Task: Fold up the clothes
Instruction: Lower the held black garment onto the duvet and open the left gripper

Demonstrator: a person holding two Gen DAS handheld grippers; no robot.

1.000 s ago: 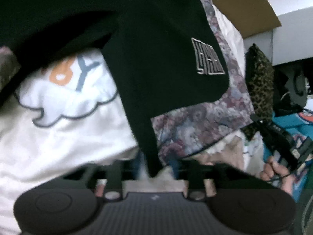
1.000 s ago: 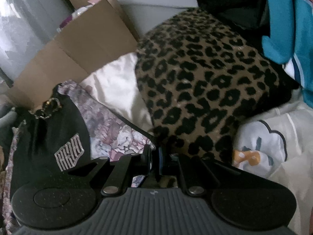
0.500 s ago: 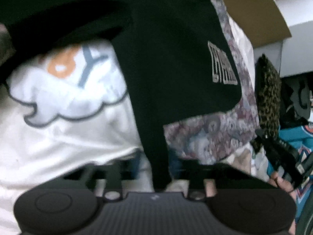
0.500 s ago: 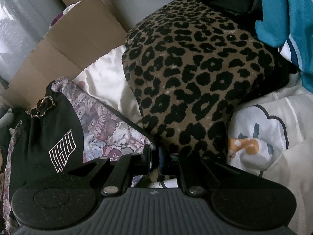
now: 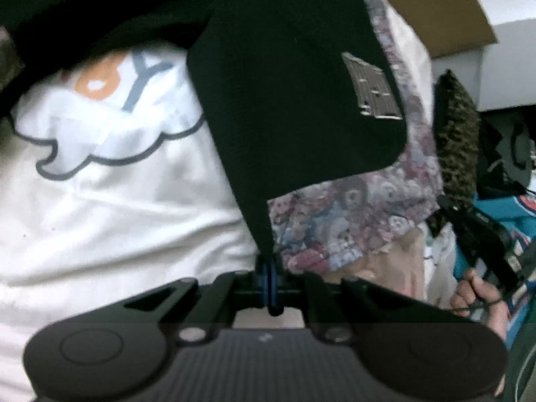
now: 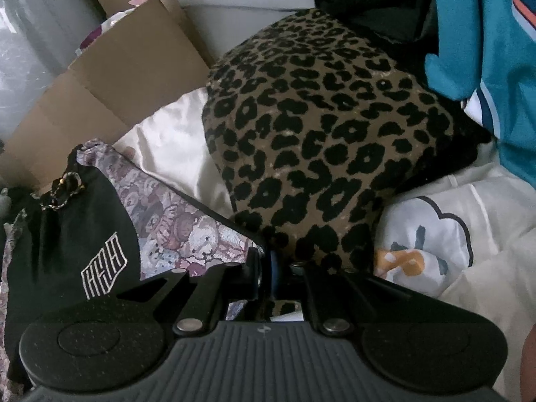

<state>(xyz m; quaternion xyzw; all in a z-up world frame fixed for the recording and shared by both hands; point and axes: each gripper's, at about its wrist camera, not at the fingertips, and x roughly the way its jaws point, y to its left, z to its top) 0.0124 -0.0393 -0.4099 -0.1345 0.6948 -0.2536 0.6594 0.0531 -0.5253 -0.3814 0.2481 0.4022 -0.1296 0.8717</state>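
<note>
A black garment [image 5: 294, 83] with a white logo [image 5: 372, 90] and a bear-patterned lining [image 5: 351, 214] lies spread over white bedding. My left gripper [image 5: 269, 268] is shut on its lower black corner, and the cloth runs up and away from the pads. In the right wrist view the same garment [image 6: 67, 234] lies at the left, with its lining [image 6: 187, 231] stretching toward my right gripper [image 6: 266, 264]. That gripper is shut on the lining's dark-trimmed edge. From the left wrist view the right gripper [image 5: 442, 201] shows at the far right, held by a hand [image 5: 475, 294].
White bedding with a cloud print [image 5: 110, 201] lies under the garment. A leopard-print cushion [image 6: 318, 134] stands just beyond the right gripper. Flattened cardboard [image 6: 117, 83] leans at the back left. A teal garment [image 6: 485, 33] hangs at the right.
The left jaws have closed on the garment's black corner, which earlier hung between open fingers. The right gripper keeps its hold and place.
</note>
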